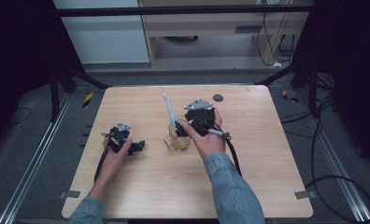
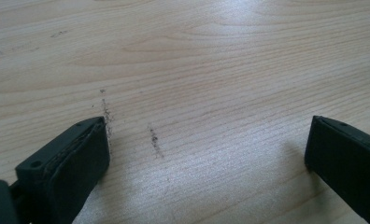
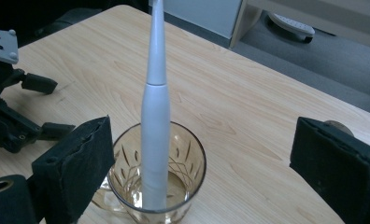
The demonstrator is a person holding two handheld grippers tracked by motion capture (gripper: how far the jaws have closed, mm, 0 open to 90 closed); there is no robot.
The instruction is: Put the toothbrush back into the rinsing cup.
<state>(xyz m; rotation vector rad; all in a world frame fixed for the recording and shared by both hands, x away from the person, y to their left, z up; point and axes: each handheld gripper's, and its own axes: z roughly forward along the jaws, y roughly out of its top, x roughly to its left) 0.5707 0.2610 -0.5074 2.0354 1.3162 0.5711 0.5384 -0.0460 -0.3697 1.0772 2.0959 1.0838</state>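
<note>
A white electric toothbrush (image 3: 155, 116) stands upright in a cut-glass cup (image 3: 183, 163) mid-desk (image 1: 267, 186), the right tongs (image 3: 202, 172) spread wide around it, gripping nothing, while the left tongs (image 2: 206, 158) gape empty over bare wood.

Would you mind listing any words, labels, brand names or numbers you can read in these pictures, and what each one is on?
There are none to quote.
White electric toothbrush: plain, no lettering visible.
Amber cut-glass cup: a cut pattern, no text.
Light wooden table: grain and dark scuff marks, no writing.
Grey three-cornered plate on the right gripper: holes, no legible marking.
</note>
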